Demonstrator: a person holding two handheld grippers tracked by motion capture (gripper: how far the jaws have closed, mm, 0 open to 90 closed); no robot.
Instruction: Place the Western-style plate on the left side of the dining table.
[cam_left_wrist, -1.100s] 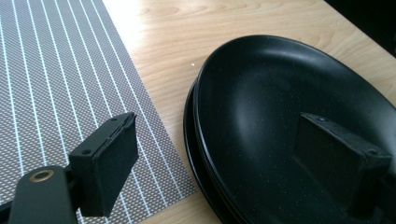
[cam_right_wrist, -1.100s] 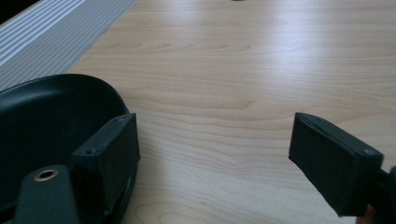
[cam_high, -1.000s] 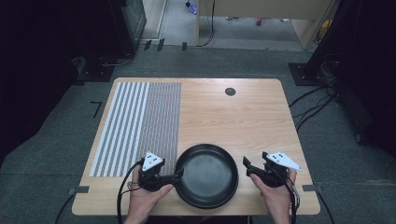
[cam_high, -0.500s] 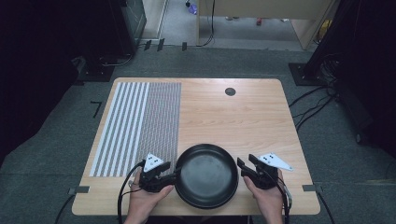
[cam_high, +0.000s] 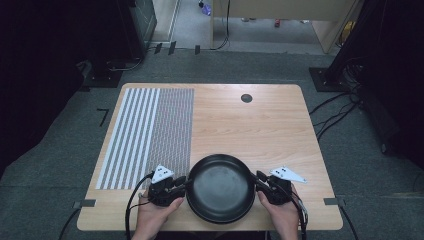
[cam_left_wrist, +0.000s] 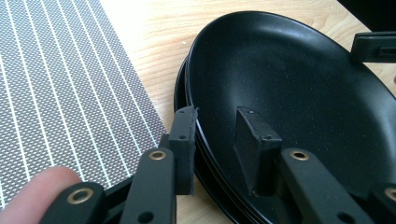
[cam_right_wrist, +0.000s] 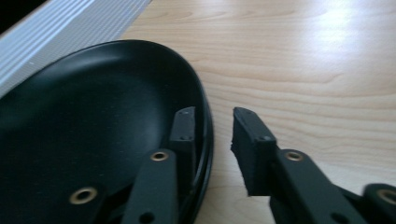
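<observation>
Both tongs straddle the rim of the black plate (cam_high: 220, 187) at the near table (cam_high: 260, 125) edge. Left tongs (cam_left_wrist: 215, 128) and right tongs (cam_right_wrist: 212, 128) have just been closing; small gaps remain, no grip yet. Grasp step. Next: I finish closing, then lift evenly.

Both sets of jaws have been closing — left gripper (cam_high: 182, 186) at the plate's (cam_high: 220, 192) nine o'clock rim, right gripper (cam_high: 260, 181) at three o'clock.

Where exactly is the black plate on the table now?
In the high view the black plate sits at the near edge of the table, between the left gripper and right gripper, right of the striped mat.
</observation>
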